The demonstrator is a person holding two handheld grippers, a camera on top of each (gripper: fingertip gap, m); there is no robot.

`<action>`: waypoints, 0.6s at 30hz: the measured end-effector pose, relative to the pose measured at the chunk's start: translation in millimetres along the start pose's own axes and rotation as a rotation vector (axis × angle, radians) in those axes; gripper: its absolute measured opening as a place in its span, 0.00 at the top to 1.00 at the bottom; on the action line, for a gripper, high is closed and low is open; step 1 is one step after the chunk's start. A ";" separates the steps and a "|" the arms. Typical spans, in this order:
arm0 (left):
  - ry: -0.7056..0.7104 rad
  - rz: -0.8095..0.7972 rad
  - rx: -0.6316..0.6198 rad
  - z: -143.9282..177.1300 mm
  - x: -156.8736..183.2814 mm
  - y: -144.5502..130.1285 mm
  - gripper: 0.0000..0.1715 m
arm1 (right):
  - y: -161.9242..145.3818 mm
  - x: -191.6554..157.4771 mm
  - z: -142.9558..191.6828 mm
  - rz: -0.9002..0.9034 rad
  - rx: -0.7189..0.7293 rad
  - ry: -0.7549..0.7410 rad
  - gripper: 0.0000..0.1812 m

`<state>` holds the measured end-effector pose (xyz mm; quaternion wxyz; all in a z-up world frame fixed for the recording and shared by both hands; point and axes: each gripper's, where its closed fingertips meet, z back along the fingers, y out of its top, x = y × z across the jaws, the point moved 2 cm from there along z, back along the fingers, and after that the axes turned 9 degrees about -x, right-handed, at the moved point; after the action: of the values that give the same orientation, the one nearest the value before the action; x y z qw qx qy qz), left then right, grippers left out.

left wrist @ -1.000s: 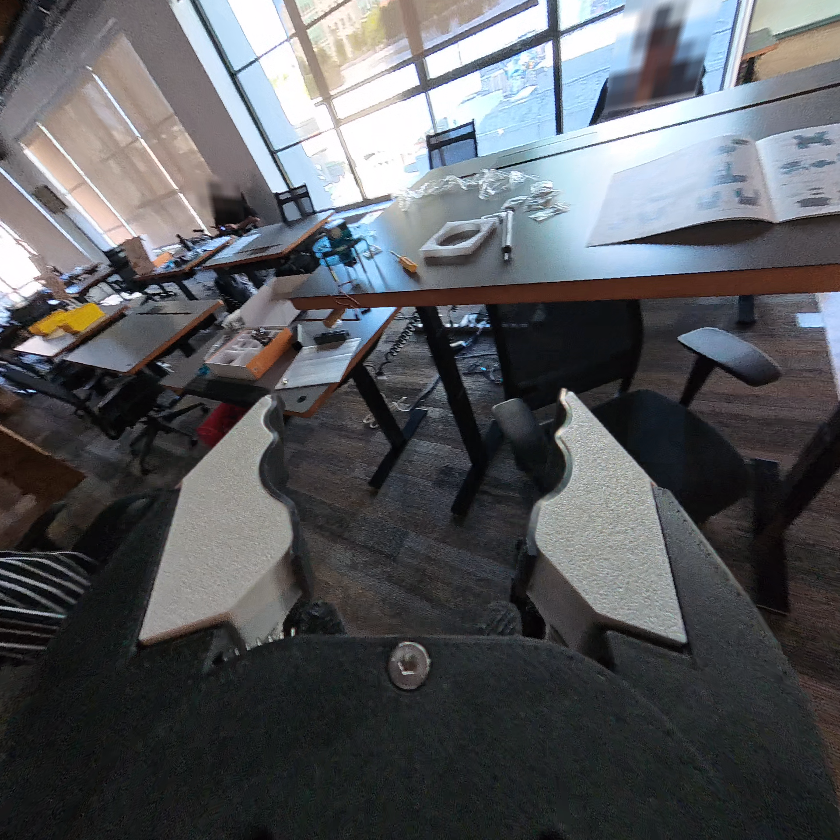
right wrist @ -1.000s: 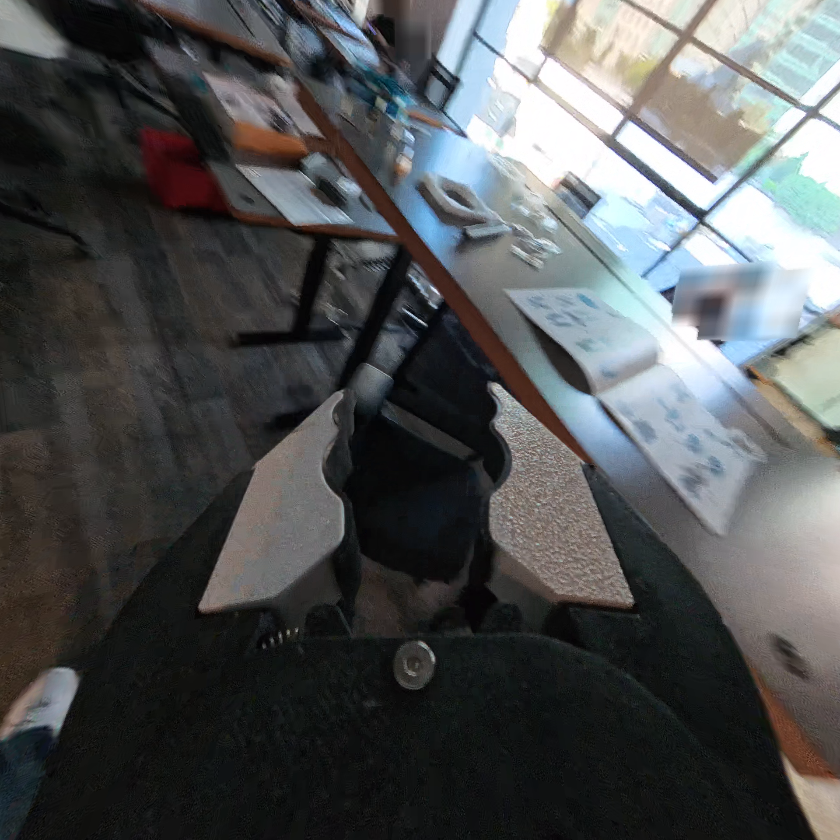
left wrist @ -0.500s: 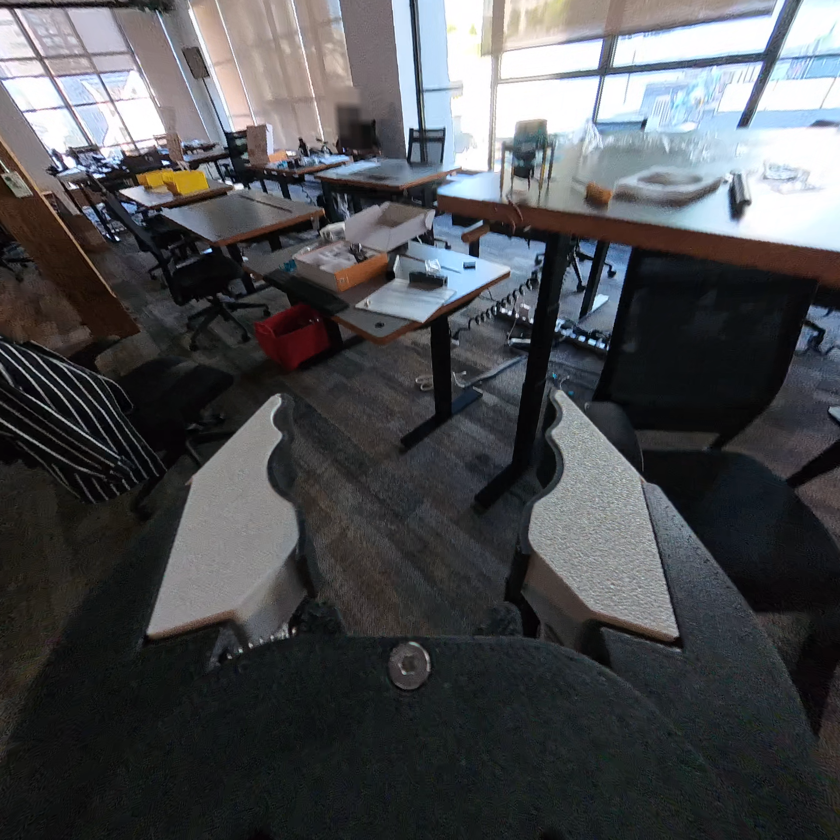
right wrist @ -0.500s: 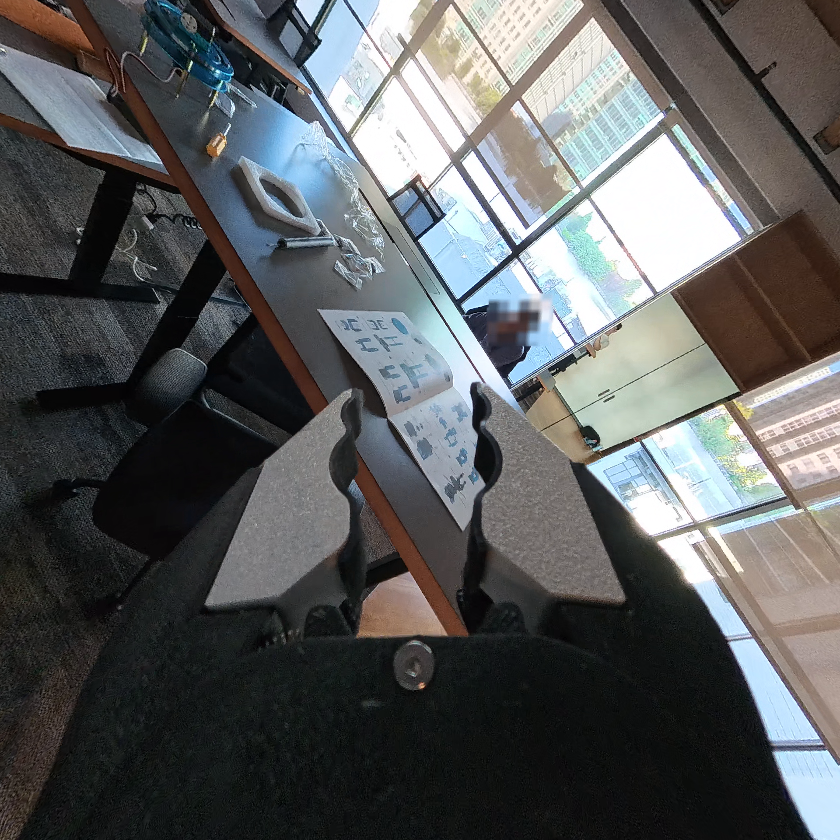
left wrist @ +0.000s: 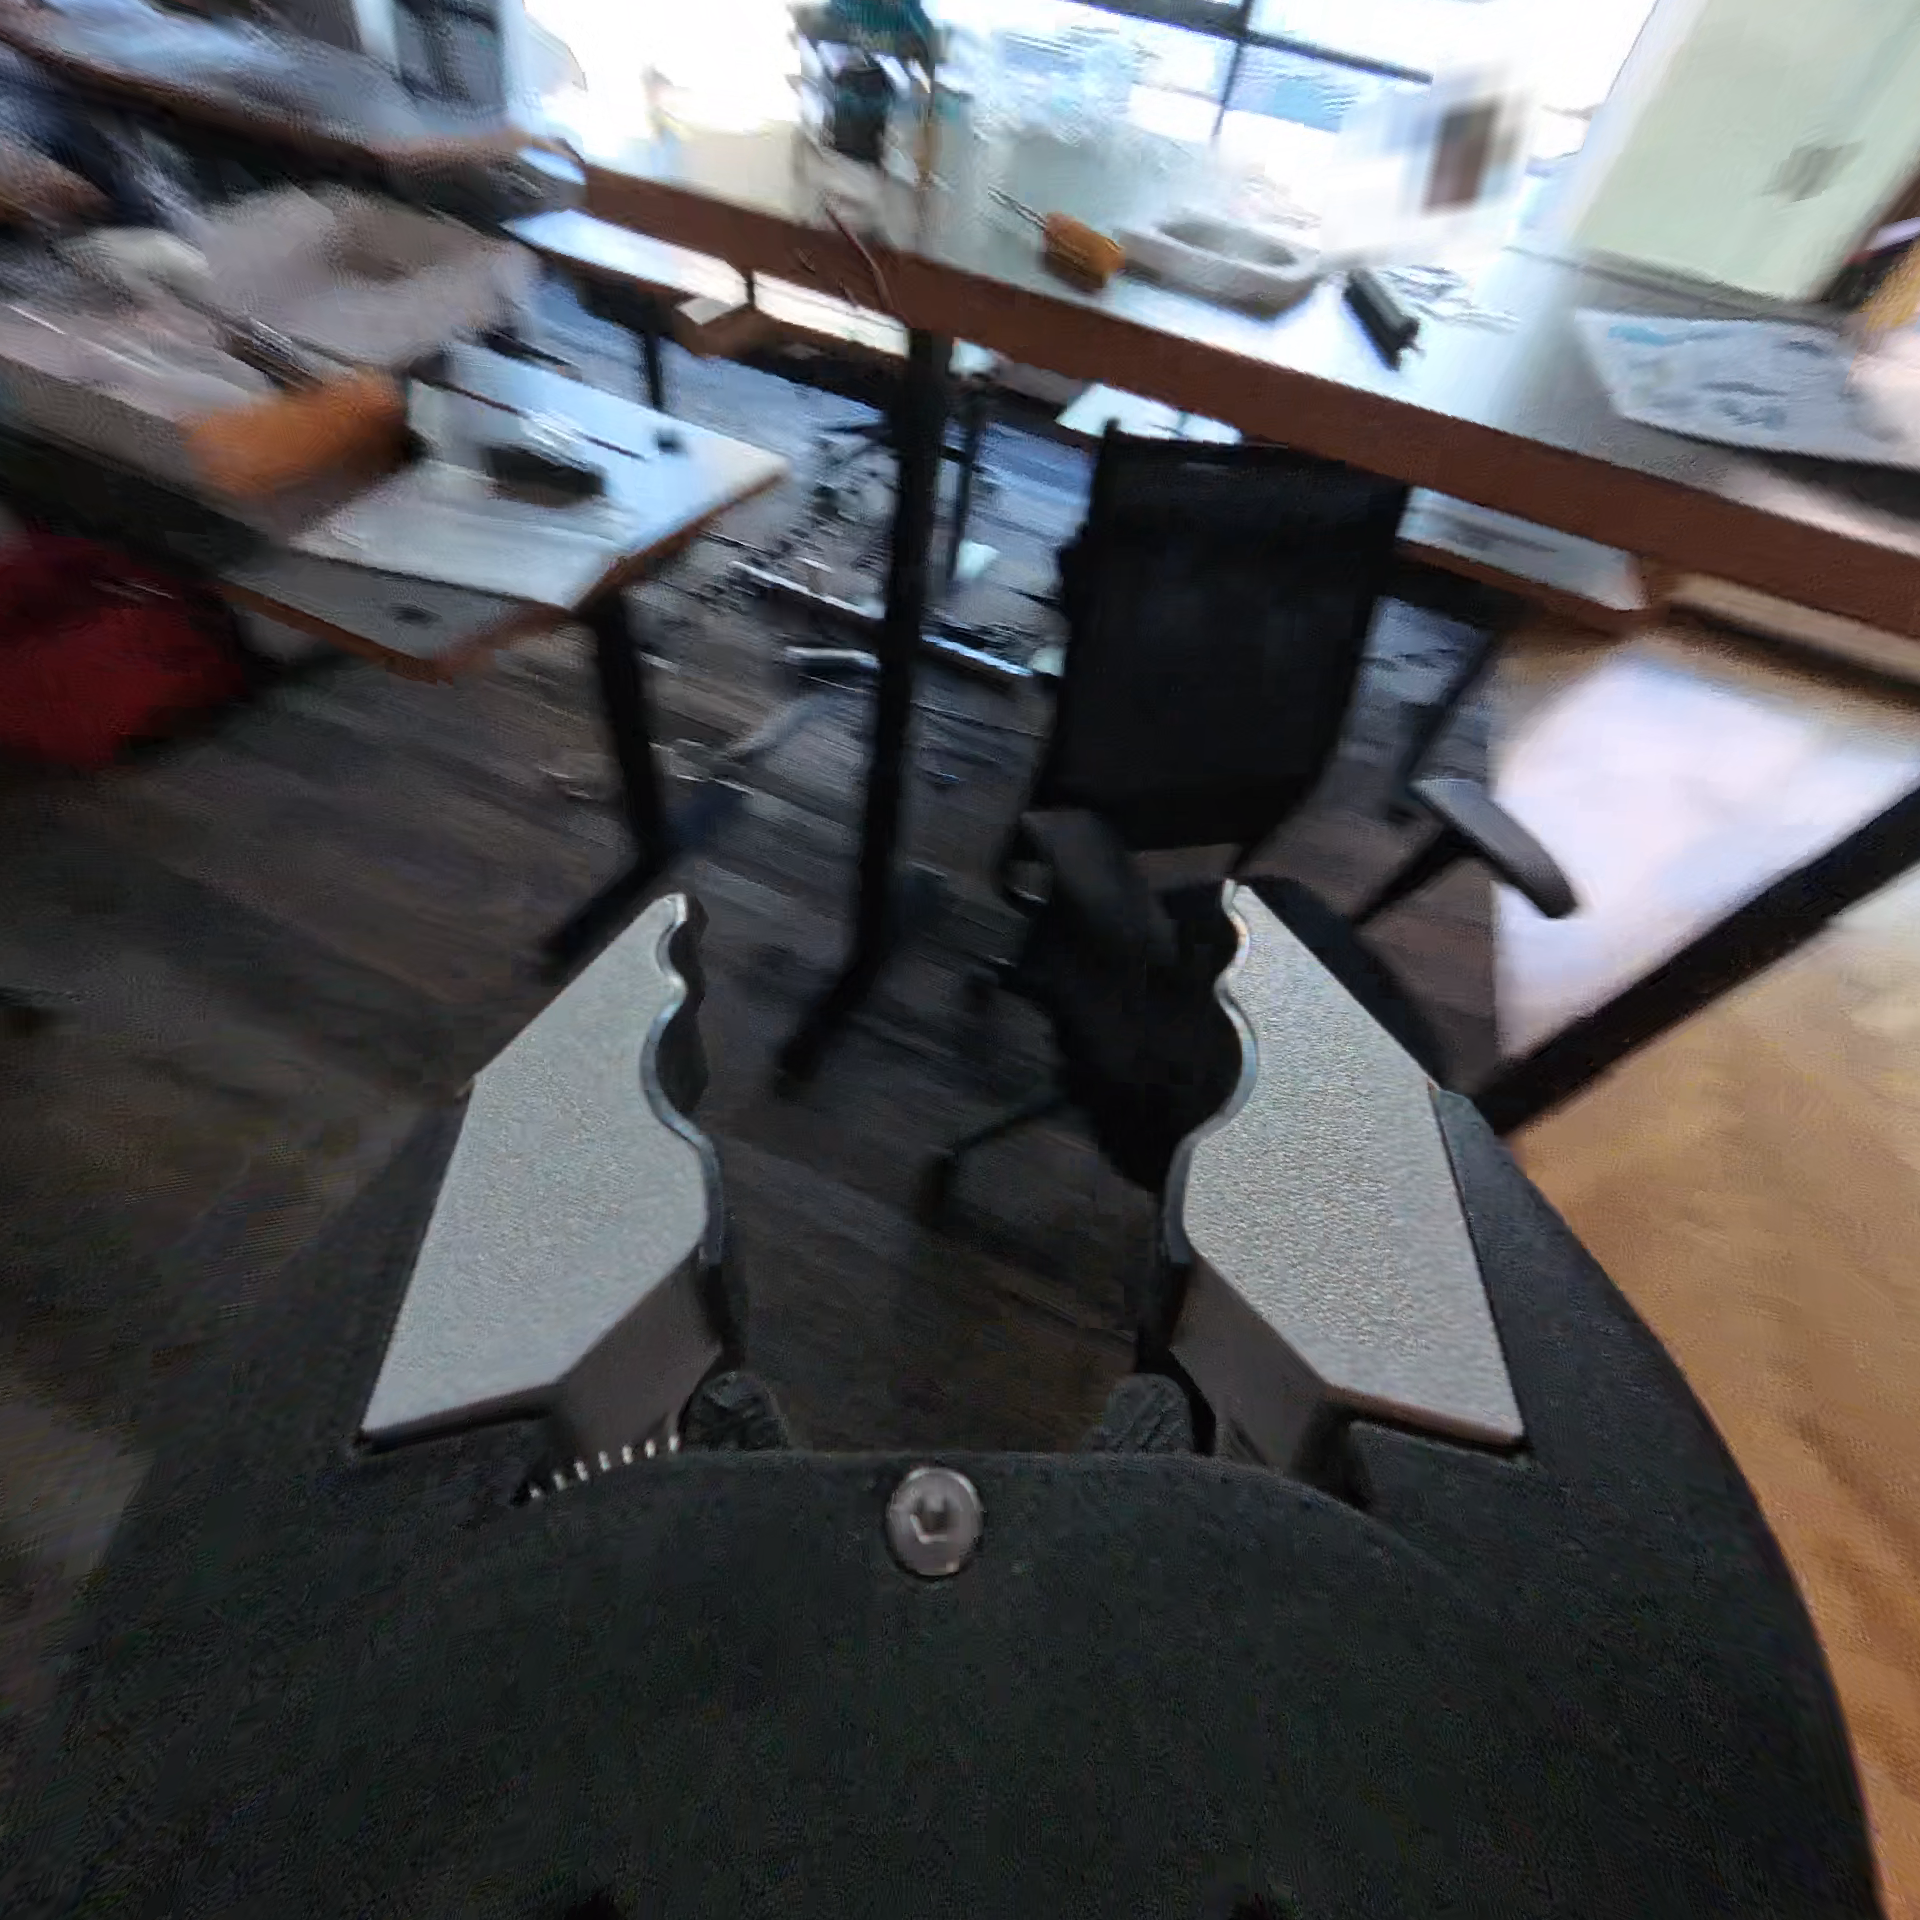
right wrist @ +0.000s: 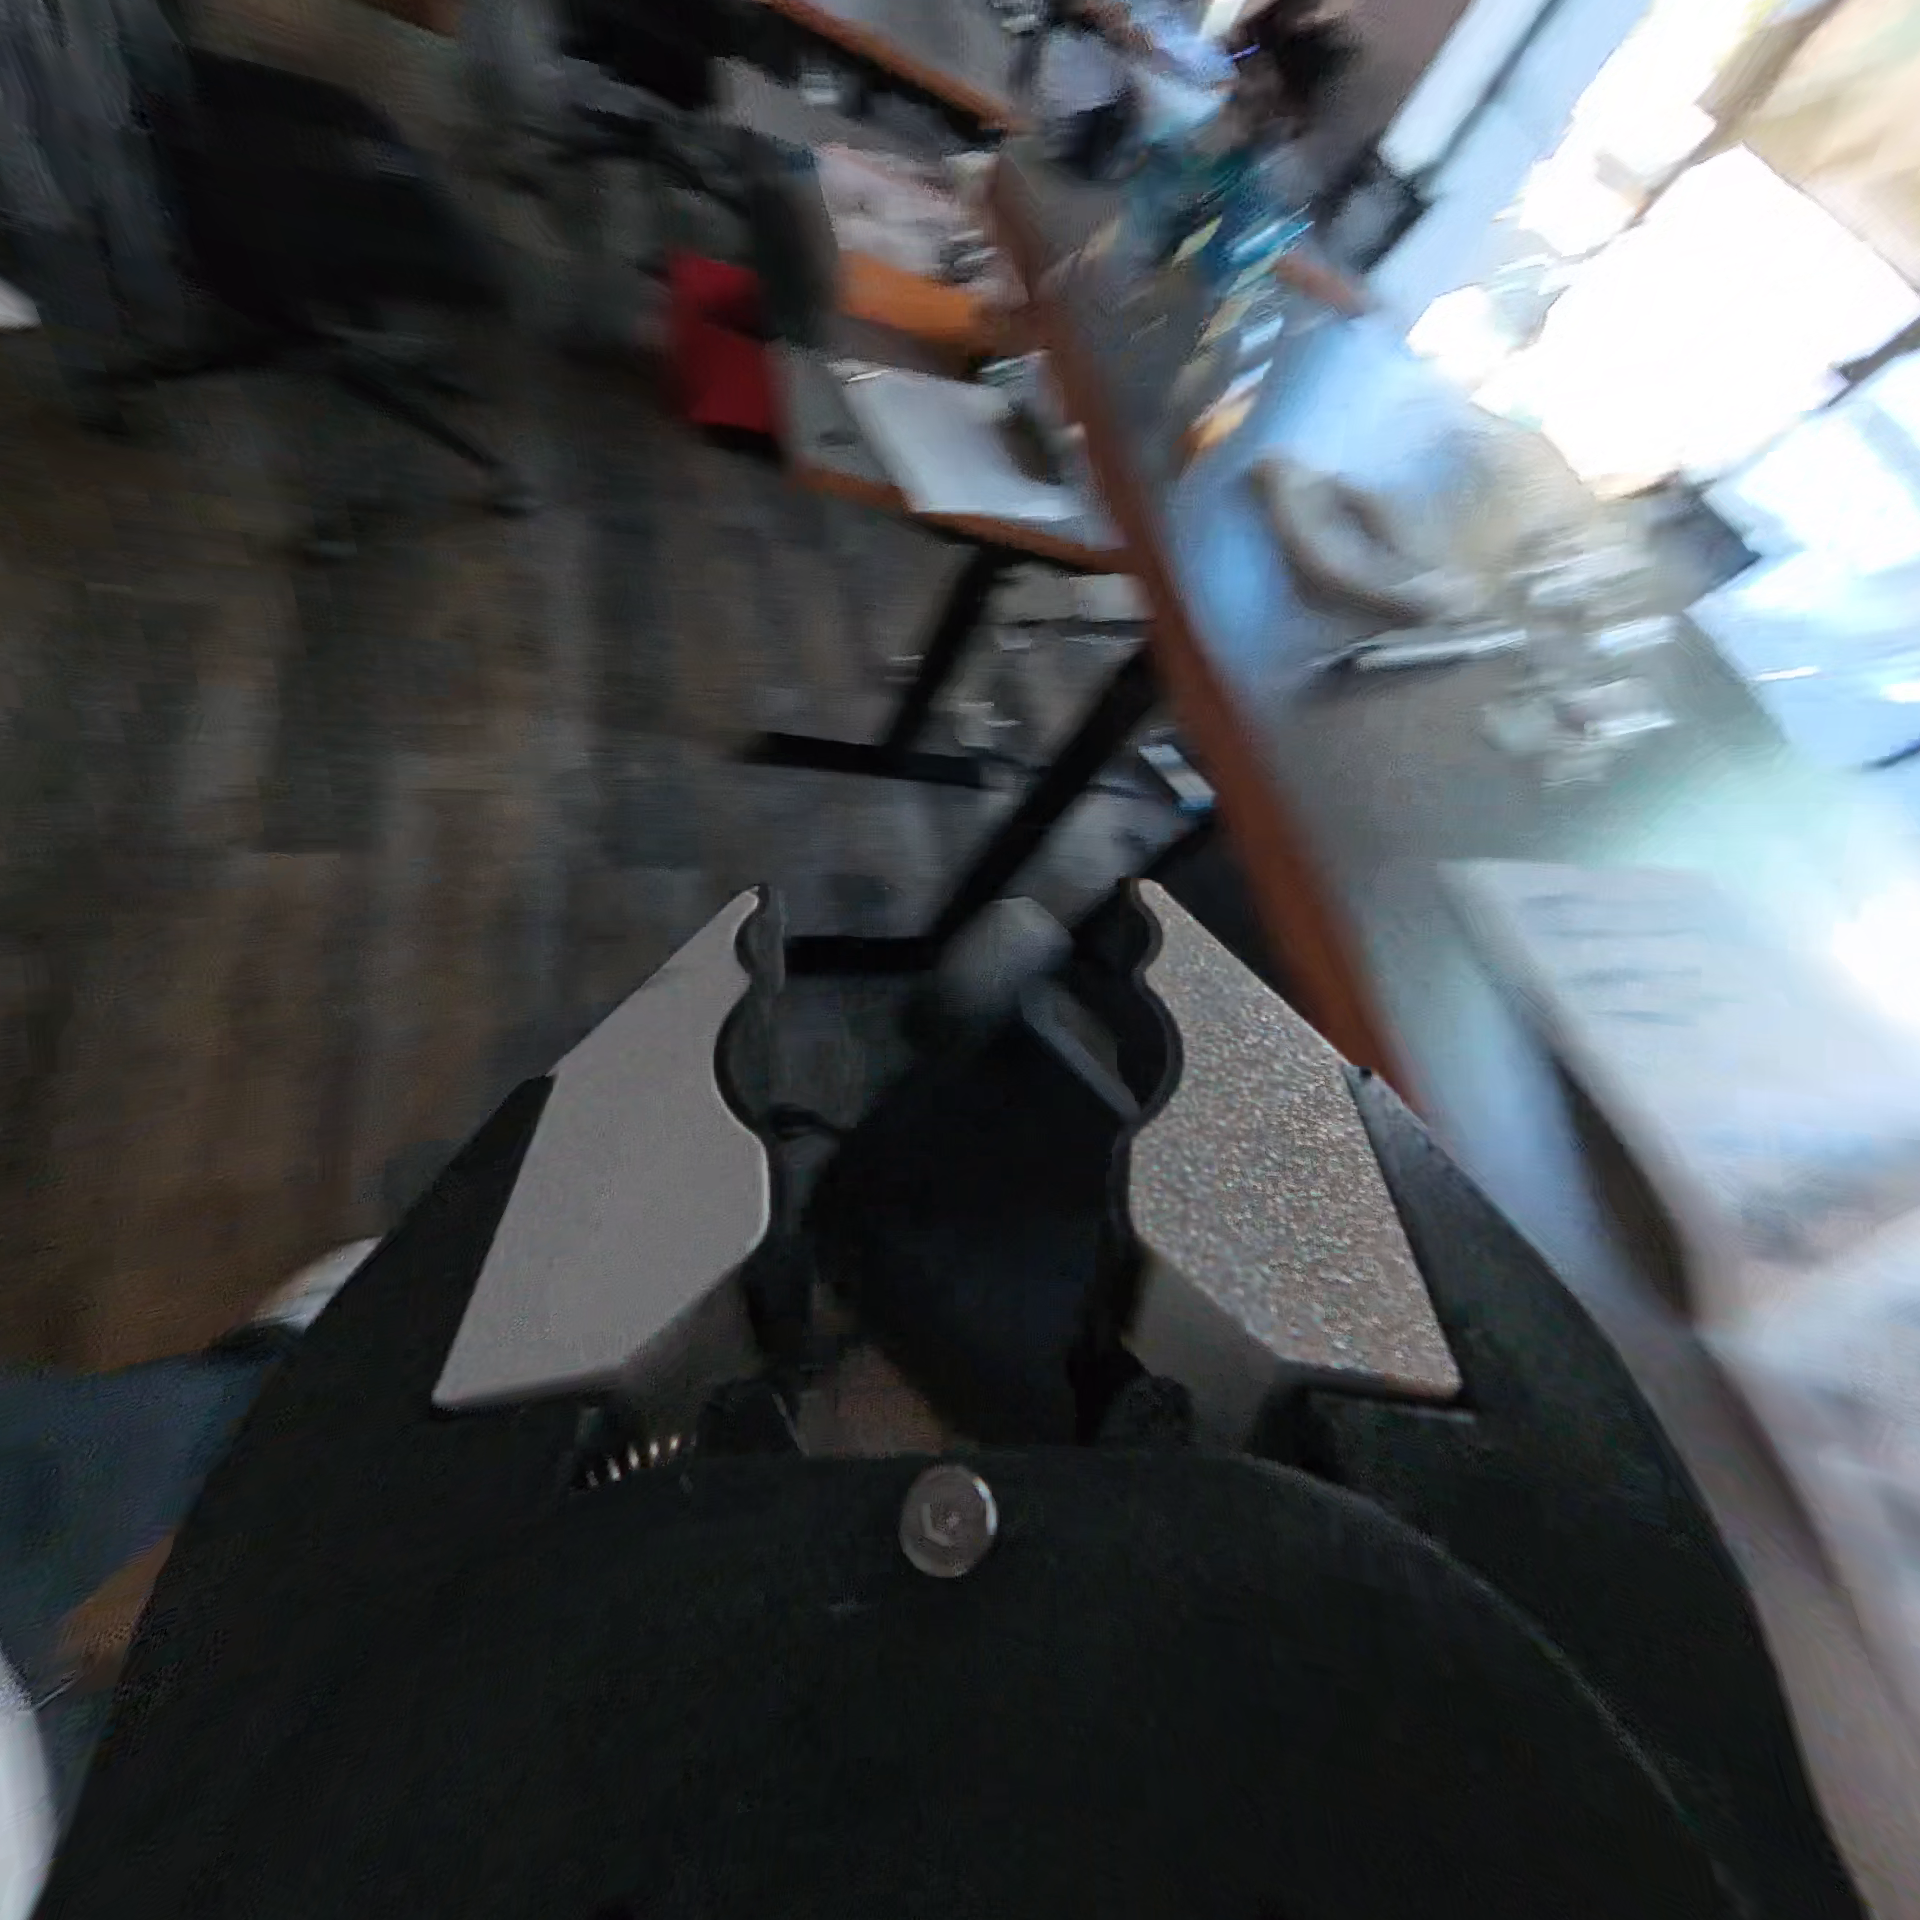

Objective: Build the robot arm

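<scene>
Office floor and desks, both views smeared. My left gripper (left wrist: 961,925) spread, empty, above a black mesh chair (left wrist: 1216,665). Right gripper (right wrist: 951,914) parted, empty, beside the orange-edged table (right wrist: 1226,675). Nothing gripped, so handling unjudgeable.

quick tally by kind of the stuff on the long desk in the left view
On the long desk:
orange-handled item: 1
white frame-like piece: 1
black stick-shaped item: 1
open booklet: 1
total: 4
The things at the far end of the desk are too blurred to count.
</scene>
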<state>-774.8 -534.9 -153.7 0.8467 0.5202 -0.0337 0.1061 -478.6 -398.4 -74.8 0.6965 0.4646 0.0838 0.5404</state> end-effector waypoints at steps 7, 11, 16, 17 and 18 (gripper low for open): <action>-0.025 -0.210 -0.021 -73.1 -74.3 26.8 0.52 | -97.8 20.7 -50.7 -0.687 0.088 0.296 0.54; 0.029 -0.258 0.016 -94.6 -118.1 80.9 0.53 | -102.7 145.3 41.2 -0.758 0.285 -0.073 0.72; -0.048 -0.208 0.127 -138.4 -108.5 142.1 0.54 | -92.9 204.3 36.4 -0.630 0.033 -0.181 0.73; -0.051 -0.222 0.136 -151.0 -101.8 149.6 0.54 | -89.6 207.8 16.0 -0.606 -0.028 -0.142 0.72; -0.057 -0.229 0.139 -163.9 -93.7 156.0 0.54 | -82.7 210.5 -7.0 -0.579 -0.065 -0.095 0.71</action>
<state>-908.5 -334.8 -107.9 0.8138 0.5810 0.0095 -0.0042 -342.5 -218.4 -58.5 0.8393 0.4237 0.1629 0.2993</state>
